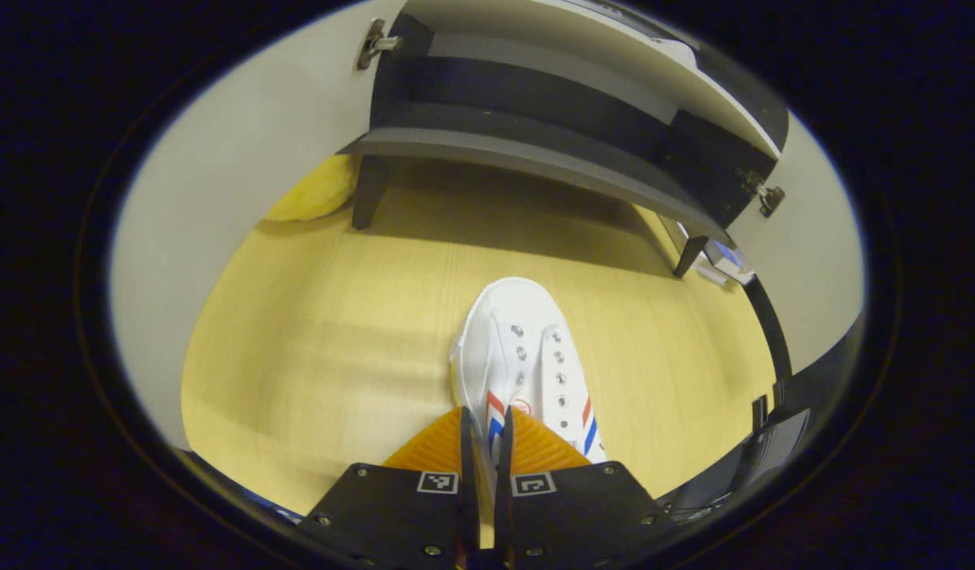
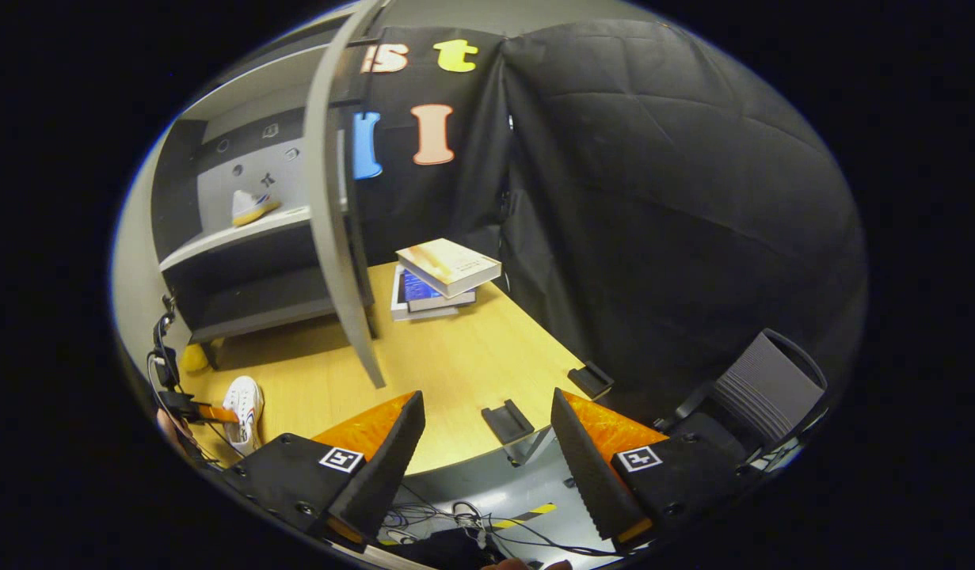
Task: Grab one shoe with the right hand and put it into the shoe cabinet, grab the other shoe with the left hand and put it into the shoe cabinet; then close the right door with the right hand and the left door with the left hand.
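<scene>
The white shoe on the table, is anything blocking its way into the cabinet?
Nothing visible does. The white shoe, held by the left gripper, faces bare table, and the cabinet ahead has both doors open.

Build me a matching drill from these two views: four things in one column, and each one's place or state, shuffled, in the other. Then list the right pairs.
Things
1. left gripper
2. right gripper
3. shoe on the cabinet shelf
4. stack of books

Places or states
A. open, holding nothing
B. inside the shoe cabinet
C. on the wooden table, beside the cabinet's open right door
D. jaws closed on the white shoe on the table

Pairs: 1-D, 2-A, 3-B, 4-C
</scene>
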